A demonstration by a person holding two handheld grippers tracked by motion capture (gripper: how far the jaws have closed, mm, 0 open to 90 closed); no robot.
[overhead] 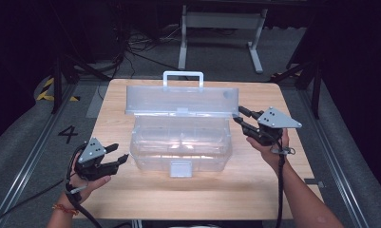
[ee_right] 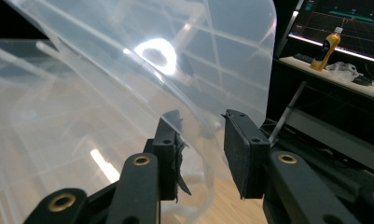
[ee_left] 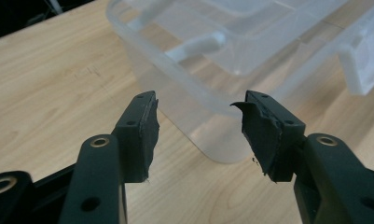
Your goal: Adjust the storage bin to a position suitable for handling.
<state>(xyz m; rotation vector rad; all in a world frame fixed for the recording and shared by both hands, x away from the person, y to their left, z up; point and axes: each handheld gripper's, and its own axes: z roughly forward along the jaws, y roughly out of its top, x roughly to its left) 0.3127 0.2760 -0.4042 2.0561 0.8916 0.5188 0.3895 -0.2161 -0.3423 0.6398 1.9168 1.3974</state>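
A clear plastic toolbox [overhead: 181,142] stands mid-table with its lid [overhead: 181,100] swung up and back, the handle [overhead: 182,76] on top and a latch tab [overhead: 180,168] at the front. My left gripper [overhead: 120,152] hovers open just left of the box's front left corner. In the left gripper view, that rounded corner [ee_left: 198,74] lies beyond the left gripper's [ee_left: 198,121] empty jaws. My right gripper [overhead: 238,114] is at the lid's right end. In the right gripper view the lid's edge [ee_right: 105,93] runs between the right gripper's [ee_right: 201,135] jaws, with a gap left at the right pad.
The box sits on a light wooden table [overhead: 131,190]. Behind the table, a white metal stand [overhead: 221,23] and cables lie on the grey floor. An orange bottle [ee_right: 330,42] and a lit monitor [ee_right: 348,18] are on a dark shelf off to the side.
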